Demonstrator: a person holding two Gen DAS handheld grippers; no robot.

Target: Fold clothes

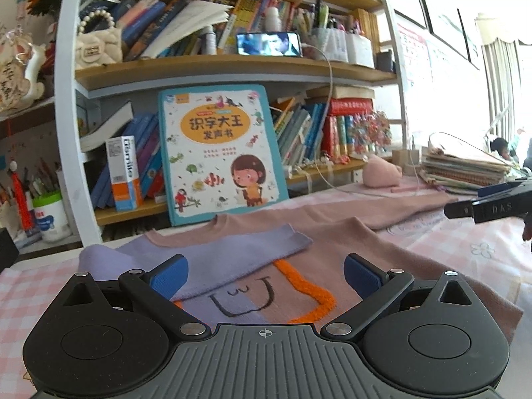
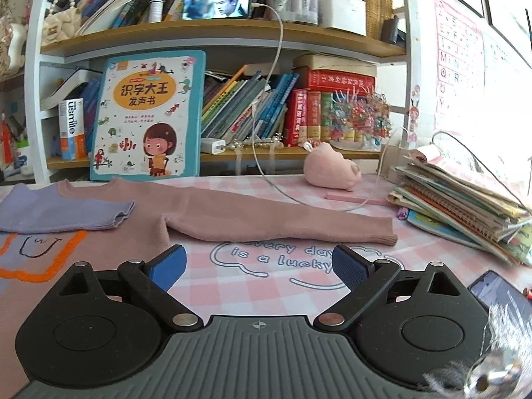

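A pink and lilac sweater lies flat on the checked tablecloth, its front showing an orange outline and a drawn face. Its lilac sleeve is folded across the chest. The pink sleeve stretches out to the right, cuff near the printed words. My left gripper hovers open over the sweater's front, nothing between its blue pads. My right gripper stands open above bare tablecloth, just in front of the pink sleeve. In the left wrist view the right gripper shows at the right edge.
A bookshelf with a leaning picture book runs along the back. A pink plush toy, a charging cable, a stack of notebooks and a phone occupy the right side of the table.
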